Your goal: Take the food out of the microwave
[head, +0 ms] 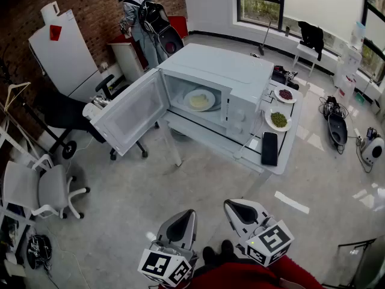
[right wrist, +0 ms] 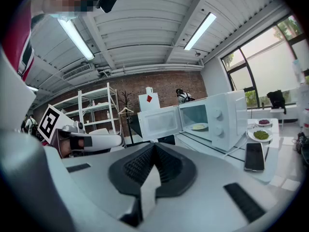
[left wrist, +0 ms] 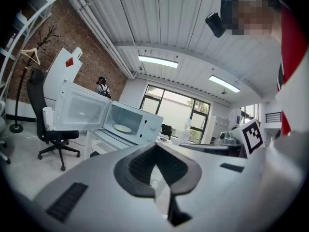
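Note:
A white microwave [head: 224, 80] stands on a white table [head: 287, 159] with its door [head: 129, 114] swung wide open to the left. Inside lies a white plate of pale yellow food [head: 199, 99], also seen in the left gripper view as a plate [left wrist: 121, 128] and in the right gripper view as a plate [right wrist: 198, 126]. Both grippers are low and near me, well short of the microwave. My left gripper [head: 187, 215] [left wrist: 154, 147] is shut and holds nothing. My right gripper [head: 233, 205] [right wrist: 154, 147] is also shut and holds nothing.
On the table right of the microwave sit a plate of green beans [head: 278, 120], a plate of red beans [head: 285, 94] and a black phone [head: 269, 148]. A black office chair [head: 90, 122] stands by the door, a white chair [head: 51, 188] at left. A person [head: 141, 17] stands at the back.

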Action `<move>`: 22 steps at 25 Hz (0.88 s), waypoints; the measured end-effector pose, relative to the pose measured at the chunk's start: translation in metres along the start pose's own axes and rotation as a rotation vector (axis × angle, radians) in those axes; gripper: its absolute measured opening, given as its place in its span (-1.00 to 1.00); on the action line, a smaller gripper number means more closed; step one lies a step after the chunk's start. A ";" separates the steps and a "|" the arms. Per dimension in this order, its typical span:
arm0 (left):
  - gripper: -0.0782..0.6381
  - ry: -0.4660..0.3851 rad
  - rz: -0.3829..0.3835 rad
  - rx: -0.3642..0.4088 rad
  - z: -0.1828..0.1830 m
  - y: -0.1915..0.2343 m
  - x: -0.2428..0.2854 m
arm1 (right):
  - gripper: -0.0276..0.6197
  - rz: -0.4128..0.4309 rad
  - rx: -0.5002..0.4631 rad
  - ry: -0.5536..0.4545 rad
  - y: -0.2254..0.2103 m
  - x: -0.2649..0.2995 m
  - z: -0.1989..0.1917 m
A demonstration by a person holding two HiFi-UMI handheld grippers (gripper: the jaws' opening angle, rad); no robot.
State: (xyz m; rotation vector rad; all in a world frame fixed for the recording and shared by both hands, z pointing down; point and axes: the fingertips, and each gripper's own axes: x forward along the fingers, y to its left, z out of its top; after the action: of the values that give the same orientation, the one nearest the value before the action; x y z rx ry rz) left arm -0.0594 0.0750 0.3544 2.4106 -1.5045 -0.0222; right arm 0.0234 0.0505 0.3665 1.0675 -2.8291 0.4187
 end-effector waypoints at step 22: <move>-0.76 -0.016 0.055 0.006 0.008 -0.007 0.032 | -0.88 0.029 0.005 0.007 -0.034 -0.012 0.007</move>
State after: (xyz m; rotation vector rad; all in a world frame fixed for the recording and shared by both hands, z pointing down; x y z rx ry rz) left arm -0.0403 0.0478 0.3499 2.3782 -1.5792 -0.0256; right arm 0.0549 0.0315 0.3648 1.0256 -2.8420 0.4306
